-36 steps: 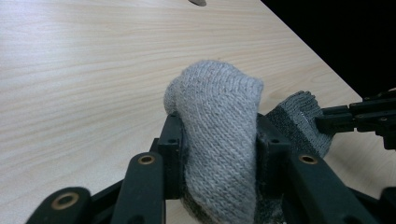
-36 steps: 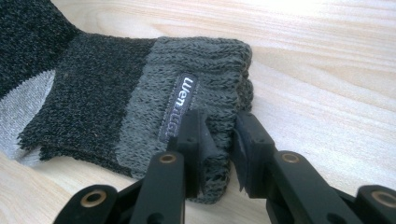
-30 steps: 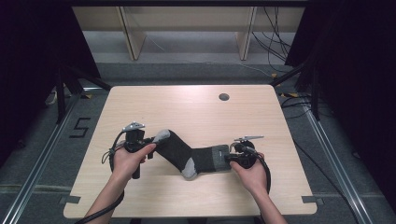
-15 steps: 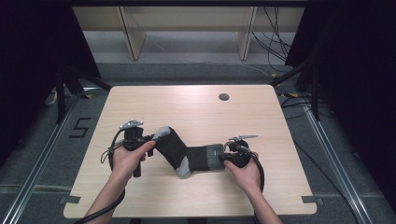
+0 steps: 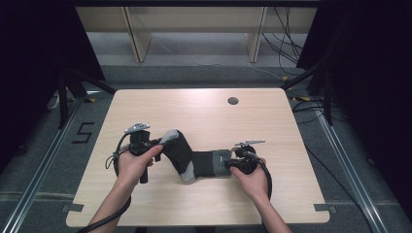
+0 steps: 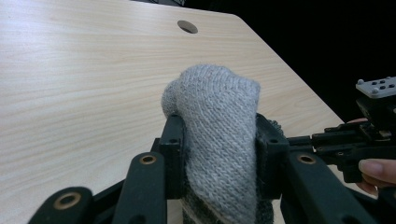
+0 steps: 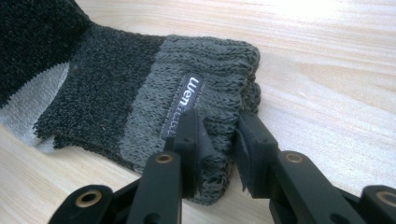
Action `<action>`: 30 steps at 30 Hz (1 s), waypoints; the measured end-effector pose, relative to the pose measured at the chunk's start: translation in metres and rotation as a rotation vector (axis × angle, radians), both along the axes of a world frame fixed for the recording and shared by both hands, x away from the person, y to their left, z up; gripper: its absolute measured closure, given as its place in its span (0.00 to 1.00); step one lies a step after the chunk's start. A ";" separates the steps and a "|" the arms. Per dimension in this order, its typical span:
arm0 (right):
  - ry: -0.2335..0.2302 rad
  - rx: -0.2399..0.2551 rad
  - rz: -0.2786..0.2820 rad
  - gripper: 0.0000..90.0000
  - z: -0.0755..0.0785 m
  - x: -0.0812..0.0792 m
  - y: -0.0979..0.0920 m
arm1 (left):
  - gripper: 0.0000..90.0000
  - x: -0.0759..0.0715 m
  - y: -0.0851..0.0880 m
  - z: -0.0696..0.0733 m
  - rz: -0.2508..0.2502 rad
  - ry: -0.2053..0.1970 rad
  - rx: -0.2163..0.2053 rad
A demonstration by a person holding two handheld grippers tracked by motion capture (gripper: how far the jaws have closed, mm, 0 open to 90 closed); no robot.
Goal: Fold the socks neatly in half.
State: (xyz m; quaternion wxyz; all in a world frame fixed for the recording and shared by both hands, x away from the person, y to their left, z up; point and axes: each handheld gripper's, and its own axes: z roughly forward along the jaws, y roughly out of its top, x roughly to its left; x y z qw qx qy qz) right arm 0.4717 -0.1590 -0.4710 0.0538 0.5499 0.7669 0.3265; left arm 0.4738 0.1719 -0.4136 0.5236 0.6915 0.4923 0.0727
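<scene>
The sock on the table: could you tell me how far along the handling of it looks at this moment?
Done: both ends are gripped. The left gripper is shut on the light grey toe of the sock, and the right gripper pinches the ribbed cuff. In hand: the sock is held between them, bent at the heel, just above or on the table. Left: probably straightening or folding it; neither shows yet.

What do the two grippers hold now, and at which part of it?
Both hold one sock. The left gripper is shut on its light grey toe end; the right gripper pinches the ribbed grey cuff at its edge.
</scene>
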 end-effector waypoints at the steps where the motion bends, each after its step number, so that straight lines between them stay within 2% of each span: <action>1: 0.001 0.002 0.007 0.80 0.000 0.000 0.000 | 0.69 0.000 -0.001 0.000 -0.006 -0.002 -0.005; 2: -0.014 -0.009 0.010 0.80 -0.001 0.000 0.001 | 0.69 0.000 -0.001 0.001 -0.006 -0.003 -0.003; 4: 0.004 0.003 -0.007 0.80 0.000 0.000 0.003 | 0.70 0.000 -0.002 0.002 0.000 -0.006 -0.001; 7: -0.004 -0.007 0.005 0.80 -0.001 0.000 0.004 | 0.70 0.000 -0.004 0.003 -0.014 -0.006 -0.006; 8: 0.002 0.006 0.005 0.80 0.000 0.000 0.006 | 0.70 0.000 -0.005 0.004 -0.008 -0.004 0.002; 13: 0.004 0.004 0.012 0.80 0.000 0.000 0.010 | 0.71 0.000 -0.008 0.006 -0.015 -0.013 -0.001; 14: 0.001 -0.010 0.010 0.80 0.000 0.000 0.010 | 0.71 0.000 -0.008 0.006 -0.017 -0.014 -0.003; 15: -0.020 -0.003 0.032 0.79 -0.001 0.001 0.009 | 0.71 0.000 -0.008 0.007 -0.020 -0.015 -0.004; 16: -0.026 -0.010 0.024 0.79 -0.002 0.001 0.010 | 0.71 0.000 -0.009 0.007 -0.022 -0.016 -0.006; 20: -0.026 -0.008 0.043 0.79 -0.002 0.001 0.011 | 0.71 -0.001 -0.011 0.009 -0.020 -0.025 -0.005; 24: -0.016 -0.002 0.026 0.79 -0.001 0.001 0.014 | 0.71 -0.002 -0.015 0.011 -0.022 -0.027 -0.005; 26: -0.017 0.002 0.034 0.78 -0.001 0.001 0.015 | 0.71 -0.002 -0.016 0.011 -0.021 -0.029 -0.007; 28: -0.029 -0.001 0.042 0.78 -0.002 0.001 0.016 | 0.71 -0.002 -0.019 0.011 -0.016 -0.030 0.009; 30: -0.032 -0.007 0.041 0.78 -0.002 0.002 0.016 | 0.71 -0.002 -0.020 0.011 -0.019 -0.035 0.002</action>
